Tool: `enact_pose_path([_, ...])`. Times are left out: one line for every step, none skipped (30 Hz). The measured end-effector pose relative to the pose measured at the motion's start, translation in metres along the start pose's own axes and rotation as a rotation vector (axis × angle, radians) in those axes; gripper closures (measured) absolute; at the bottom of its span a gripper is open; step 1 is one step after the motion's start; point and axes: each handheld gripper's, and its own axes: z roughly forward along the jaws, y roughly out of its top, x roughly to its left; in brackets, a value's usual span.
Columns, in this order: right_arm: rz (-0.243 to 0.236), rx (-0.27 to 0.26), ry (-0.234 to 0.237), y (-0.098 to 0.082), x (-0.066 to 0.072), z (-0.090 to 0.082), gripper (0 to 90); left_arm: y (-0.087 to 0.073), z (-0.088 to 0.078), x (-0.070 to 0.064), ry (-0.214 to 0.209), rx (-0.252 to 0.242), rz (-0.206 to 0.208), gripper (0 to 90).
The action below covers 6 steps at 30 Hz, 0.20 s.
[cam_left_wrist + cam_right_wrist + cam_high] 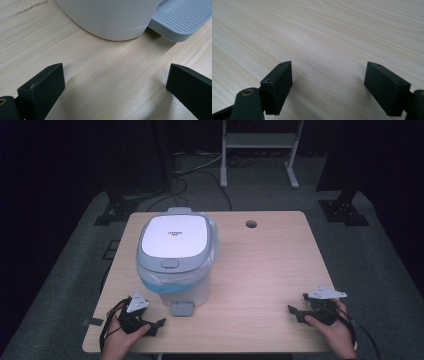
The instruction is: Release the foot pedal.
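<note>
A white pedal bin (pixel 175 265) with a grey shut lid (pixel 173 236) and a blue bag liner stands on the left half of the wooden table (pixel 265 270). Its grey foot pedal (pixel 181 308) points toward the near edge. My left gripper (pixel 148 311) rests low on the table just left of the pedal, open and holding nothing. Seen from the left gripper view, the left gripper (pixel 115 82) faces the bin's rounded base (pixel 112 20), with the ribbed pedal (pixel 180 20) at the upper right. My right gripper (pixel 299 303) sits near the front right corner, and its own view has the right gripper (pixel 328 77) open over bare wood.
A round cable hole (pixel 251 224) pierces the table near its far edge. Behind the table stand a white metal frame (pixel 259 142) and black stand feet (pixel 342 210) on grey carpet, with cables (pixel 175 190) on the floor.
</note>
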Motion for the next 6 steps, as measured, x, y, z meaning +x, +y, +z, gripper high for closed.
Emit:
enact_pose_path([0.0,0.001,0.0,0.0,-0.0001,0.0001,19.0,0.0,0.0,0.0,-0.001,0.0,0.0,0.5])
enact_pose_path([-0.002,0.004,0.002,0.0002,0.0,0.0003,17.7,0.0,0.0,-0.0001,-0.001,0.0,0.001,0.5])
enact_pose_path([-0.003,0.007,0.004,0.0002,0.0004,0.0005,16.9,0.0,0.0,-0.0001,-0.001,0.0,0.001,0.5])
enact_pose_path([-0.004,0.008,0.004,0.0002,0.0004,0.0005,16.3,-0.0001,0.0,-0.0002,-0.001,0.0,0.001,0.5])
enact_pose_path([-0.001,0.009,0.002,0.0003,0.0004,0.0006,15.7,-0.0001,-0.0001,-0.0003,-0.001,0.0,0.001,0.5])
enact_pose_path([0.001,0.009,-0.002,0.0003,0.0002,0.0009,13.9,-0.0001,-0.0001,-0.0003,-0.001,0.0,0.001,0.5])
